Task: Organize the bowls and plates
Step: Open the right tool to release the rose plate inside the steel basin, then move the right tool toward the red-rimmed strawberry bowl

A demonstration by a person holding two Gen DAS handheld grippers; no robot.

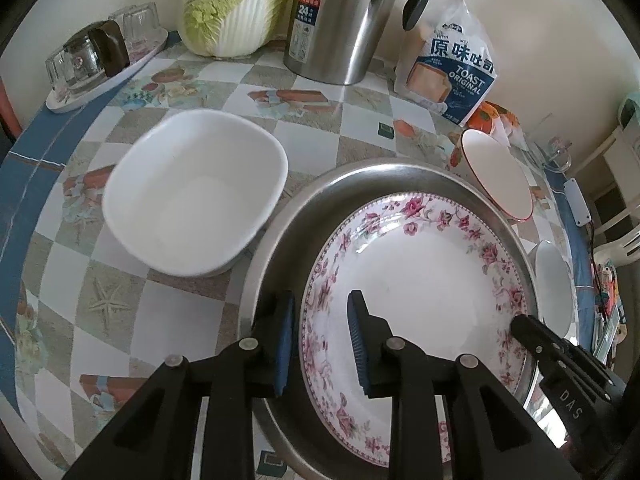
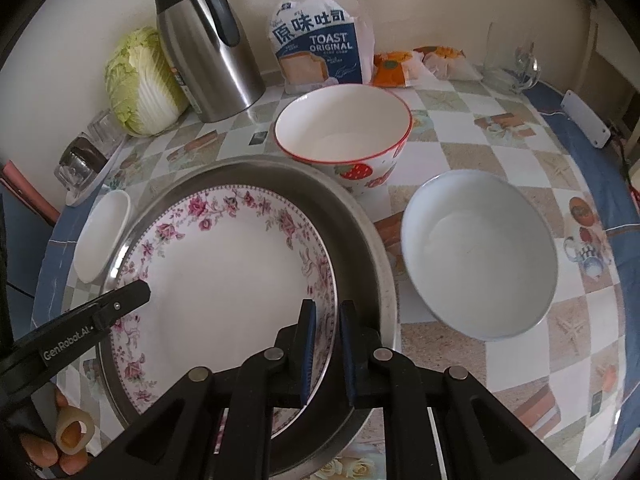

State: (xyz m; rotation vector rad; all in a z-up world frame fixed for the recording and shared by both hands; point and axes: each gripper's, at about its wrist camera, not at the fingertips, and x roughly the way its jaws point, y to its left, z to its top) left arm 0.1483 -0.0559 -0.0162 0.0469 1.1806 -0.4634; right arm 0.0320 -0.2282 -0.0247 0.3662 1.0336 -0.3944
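A floral-rimmed plate (image 1: 420, 280) lies inside a round steel tray (image 1: 280, 240). My left gripper (image 1: 320, 344) is open, its jaws astride the plate's left rim. My right gripper (image 2: 326, 356) straddles the plate's right rim (image 2: 326, 280) with a narrow gap; the pads look closed on it. It shows in the left wrist view (image 1: 532, 332) too. A white squarish dish (image 1: 196, 196) sits left of the tray. A strawberry bowl (image 2: 344, 132) stands behind the tray, and a pale grey bowl (image 2: 480, 256) to its right.
At the back stand a steel thermos (image 2: 208, 48), a Chinese cabbage (image 2: 140, 80), a toast bag (image 2: 320, 48), orange snack packets (image 2: 400, 64) and a glass mug (image 2: 512, 60). Upturned glasses on a small tray (image 1: 96, 60) sit far left. The round table's blue edge (image 2: 592, 160) curves right.
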